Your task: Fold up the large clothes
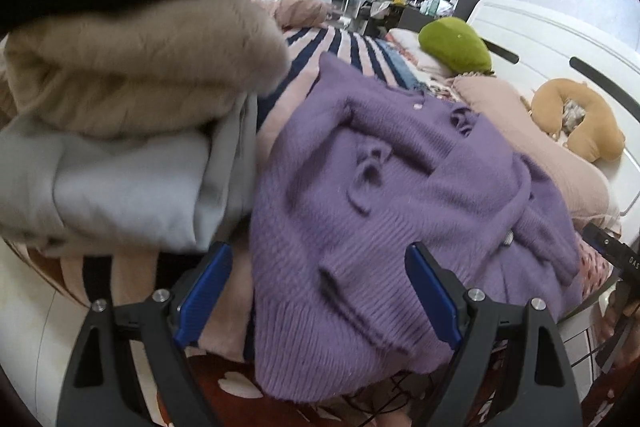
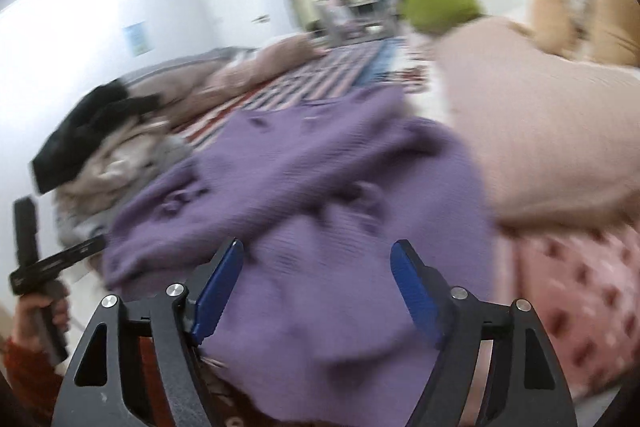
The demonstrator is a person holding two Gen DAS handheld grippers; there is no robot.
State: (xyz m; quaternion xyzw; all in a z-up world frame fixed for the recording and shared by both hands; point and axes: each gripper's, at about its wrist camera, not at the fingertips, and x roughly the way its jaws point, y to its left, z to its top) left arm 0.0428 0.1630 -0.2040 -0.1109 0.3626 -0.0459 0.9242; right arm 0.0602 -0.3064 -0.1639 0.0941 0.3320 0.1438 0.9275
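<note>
A purple knit sweater [image 1: 384,179] lies crumpled on the bed, its ribbed hem nearest me. It also shows in the blurred right wrist view [image 2: 304,187]. My left gripper [image 1: 320,267] is open above the hem, its blue pads [image 1: 204,291] spread wide and empty. My right gripper [image 2: 318,263] is open over the sweater's near part and holds nothing. The right gripper's black body [image 1: 616,255] shows at the right edge of the left wrist view. The left gripper's body [image 2: 44,267] shows at the left edge of the right wrist view.
A pile of folded clothes, black, beige [image 1: 132,67] and grey [image 1: 120,187], stands left of the sweater. A striped cover [image 1: 352,47] lies behind. A pink pillow [image 2: 540,131], a green cushion [image 1: 456,45] and a tan neck pillow [image 1: 576,115] lie to the right by the white headboard [image 1: 540,35].
</note>
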